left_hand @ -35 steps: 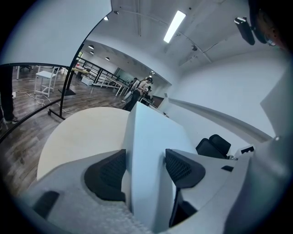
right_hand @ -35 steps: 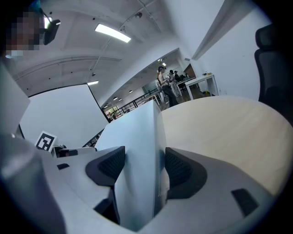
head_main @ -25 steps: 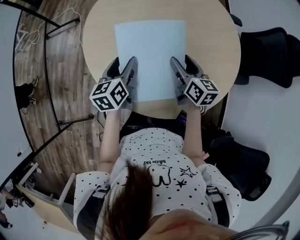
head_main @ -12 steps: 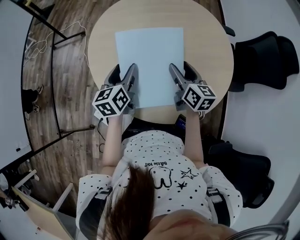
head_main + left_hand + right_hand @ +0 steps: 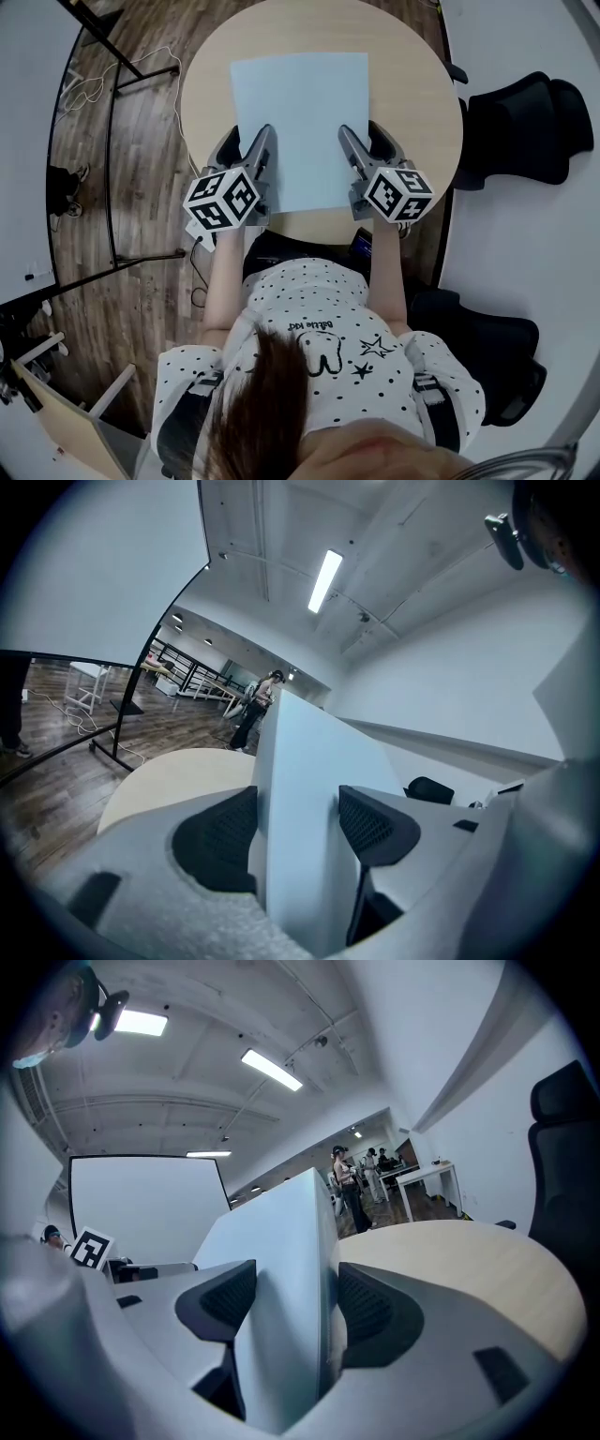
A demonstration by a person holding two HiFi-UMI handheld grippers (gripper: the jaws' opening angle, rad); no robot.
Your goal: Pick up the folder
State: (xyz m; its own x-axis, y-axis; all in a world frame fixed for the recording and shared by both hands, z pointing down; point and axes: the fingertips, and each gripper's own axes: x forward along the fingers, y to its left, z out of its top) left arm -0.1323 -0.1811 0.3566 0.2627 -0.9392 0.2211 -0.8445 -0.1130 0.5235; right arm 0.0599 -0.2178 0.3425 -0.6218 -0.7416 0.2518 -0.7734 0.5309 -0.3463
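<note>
A pale blue folder (image 5: 300, 122) lies over the round wooden table (image 5: 412, 112), its near short edge towards the person. My left gripper (image 5: 248, 142) is shut on the folder's left edge near the front corner. My right gripper (image 5: 364, 139) is shut on the right edge opposite. In the left gripper view the folder (image 5: 300, 761) stands edge-on between the dark pads (image 5: 220, 841) of the left gripper (image 5: 295, 822). The right gripper view likewise has the folder (image 5: 281, 1241) pinched inside the right gripper (image 5: 291, 1302). Whether it rests on the table or hangs just above it is unclear.
A black office chair (image 5: 525, 117) stands right of the table, and another (image 5: 487, 347) near the person's right side. A thin black metal frame (image 5: 112, 122) and cables (image 5: 94, 84) are on the wood floor at left. People stand far off (image 5: 352, 1190).
Both grippers keep their hold on the folder's side edges. The head camera has shifted a little, so table and folder sit slightly lower in the picture.
</note>
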